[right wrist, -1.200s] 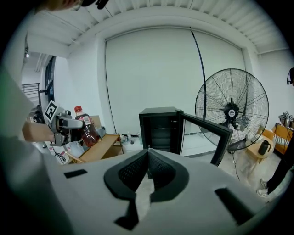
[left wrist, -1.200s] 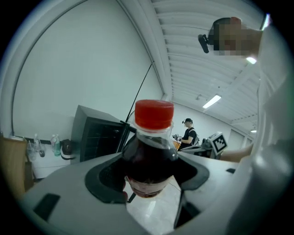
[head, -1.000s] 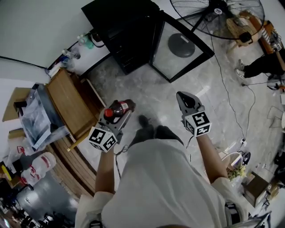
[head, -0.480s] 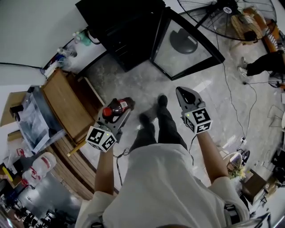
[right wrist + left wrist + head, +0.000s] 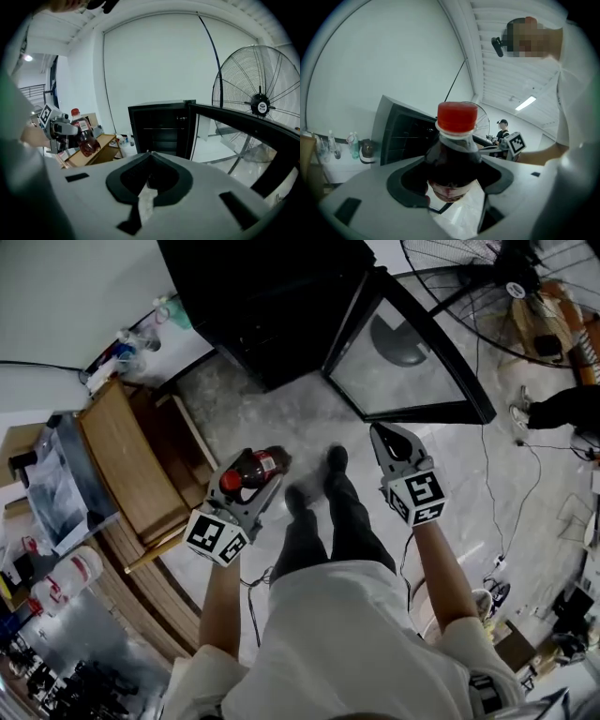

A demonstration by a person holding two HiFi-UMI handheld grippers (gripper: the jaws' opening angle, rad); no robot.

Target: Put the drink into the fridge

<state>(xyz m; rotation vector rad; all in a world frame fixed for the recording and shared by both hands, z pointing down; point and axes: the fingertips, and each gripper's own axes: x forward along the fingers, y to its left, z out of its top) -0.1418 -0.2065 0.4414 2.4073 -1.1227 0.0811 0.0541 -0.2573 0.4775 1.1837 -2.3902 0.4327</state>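
A bottle of dark red drink [image 5: 253,467] with a red cap is held upright in my left gripper [image 5: 246,491], which is shut on it. In the left gripper view the bottle [image 5: 454,154] fills the gap between the jaws. The black fridge [image 5: 272,296] stands ahead with its glass door [image 5: 412,352] swung open to the right. My right gripper [image 5: 395,448] is shut and holds nothing, level with the left one. The right gripper view shows the fridge [image 5: 161,131], its door [image 5: 243,126] and the bottle [image 5: 84,136] at the left.
A wooden table [image 5: 122,460] stands left of me, close to the left gripper. A big floor fan [image 5: 525,287] is behind the open door. Small bottles [image 5: 141,329] sit by the wall. Cables [image 5: 525,484] run across the floor at right.
The person has stepped forward, so the fridge and its open door are nearer and larger. Both grippers keep the same pose, the left still holding the bottle.
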